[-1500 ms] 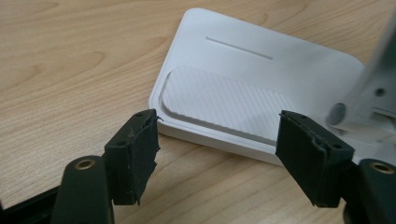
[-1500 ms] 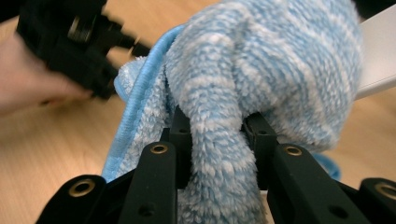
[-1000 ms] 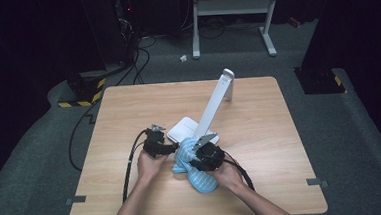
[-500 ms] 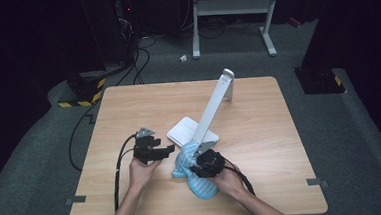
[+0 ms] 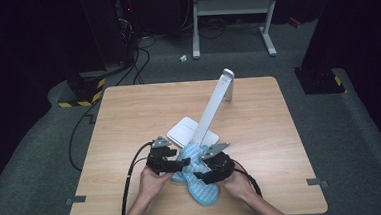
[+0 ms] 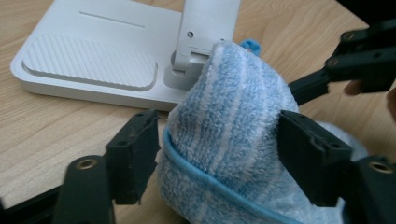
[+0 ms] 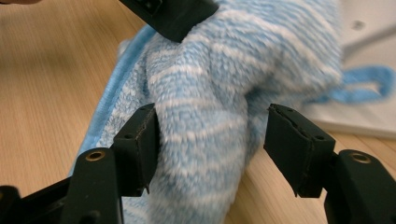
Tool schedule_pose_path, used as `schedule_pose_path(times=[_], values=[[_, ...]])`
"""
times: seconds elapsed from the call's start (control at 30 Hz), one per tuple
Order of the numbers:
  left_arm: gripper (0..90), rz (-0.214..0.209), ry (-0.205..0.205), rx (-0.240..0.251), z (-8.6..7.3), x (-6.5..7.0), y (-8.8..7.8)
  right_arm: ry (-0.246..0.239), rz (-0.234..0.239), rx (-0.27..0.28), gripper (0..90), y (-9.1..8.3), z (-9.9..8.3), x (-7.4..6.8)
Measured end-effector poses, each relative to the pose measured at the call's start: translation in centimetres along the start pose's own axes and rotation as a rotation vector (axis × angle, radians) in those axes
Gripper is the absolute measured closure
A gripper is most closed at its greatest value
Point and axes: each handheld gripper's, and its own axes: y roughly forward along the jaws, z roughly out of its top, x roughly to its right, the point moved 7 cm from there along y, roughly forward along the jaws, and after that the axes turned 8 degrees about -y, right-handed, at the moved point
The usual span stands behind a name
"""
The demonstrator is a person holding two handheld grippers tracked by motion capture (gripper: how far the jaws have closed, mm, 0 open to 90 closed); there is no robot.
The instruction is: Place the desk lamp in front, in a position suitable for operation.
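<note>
A blue-and-white striped terry cloth [image 5: 201, 188] lies bunched on the wooden table, against the white flat base [image 5: 184, 130] of a tool whose pole [image 5: 213, 105] leans up and away. My left gripper [image 5: 184, 163] reaches in from the left. Its jaws have just been closing and stand either side of a raised fold of the cloth [image 6: 229, 126], which fills the gap without looking squeezed. My right gripper [image 5: 198, 176] comes from the right. Its jaws have just been opening around another hump of cloth [image 7: 210, 102], with a gap at the right pad [image 7: 294, 144].
The white base [image 6: 93, 56] has a ribbed pad and sits just beyond the cloth. Bare tabletop [image 5: 129, 116] spreads left, right and behind. Cables trail from both grippers toward the front edge. A white metal stand [image 5: 232, 9] is on the floor behind the table.
The left gripper has moved right and toward the person, onto the cloth. The right gripper has shifted slightly nearer the person.
</note>
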Motion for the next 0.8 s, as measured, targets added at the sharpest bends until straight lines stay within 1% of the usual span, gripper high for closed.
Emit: schedule_pose_path(times=[0.13,0.27,0.3,0.37,0.47,0.53,0.57,0.63,0.7,0.8], values=[[51.0,0.017,0.029,-0.042,-0.6,-0.1,0.8,0.021,-0.001,0.029,34.9,-1.4,-0.9,0.7],[65.7,0.026,0.05,-0.049,-0.6,-0.1,0.7,0.05,0.004,0.06,34.7,-2.1,-1.4,1.5],[68.6,0.026,0.054,-0.05,-0.7,-0.1,0.6,0.051,0.002,0.062,34.7,-2.2,-1.5,1.6],[72.7,0.031,0.058,-0.053,-0.7,-0.3,0.3,0.051,0.0,0.072,34.7,-2.4,-1.5,1.8],[75.7,0.052,0.058,-0.048,-0.8,-1.0,-0.4,0.057,-0.004,0.085,34.7,-2.8,-1.6,2.0],[76.6,0.088,0.06,-0.039,-0.9,-1.8,-1.2,0.055,-0.012,0.09,34.8,-3.0,-1.7,2.2],[76.9,0.098,0.049,-0.033,-1.0,-2.4,-1.7,0.055,-0.018,0.091,34.9,-3.2,-1.9,2.4],[77.0,0.124,0.017,-0.014,-1.3,-3.7,-2.8,0.072,-0.025,0.093,35.0,-3.5,-2.2,2.7],[77.1,0.151,-0.021,0.009,-1.4,-5.1,-4.0,0.085,-0.041,0.089,35.4,-3.7,-2.6,3.2],[77.2,0.218,-0.057,0.038,-1.4,-7.2,-5.4,0.104,-0.075,0.077,36.8,-3.4,-2.9,3.8]])
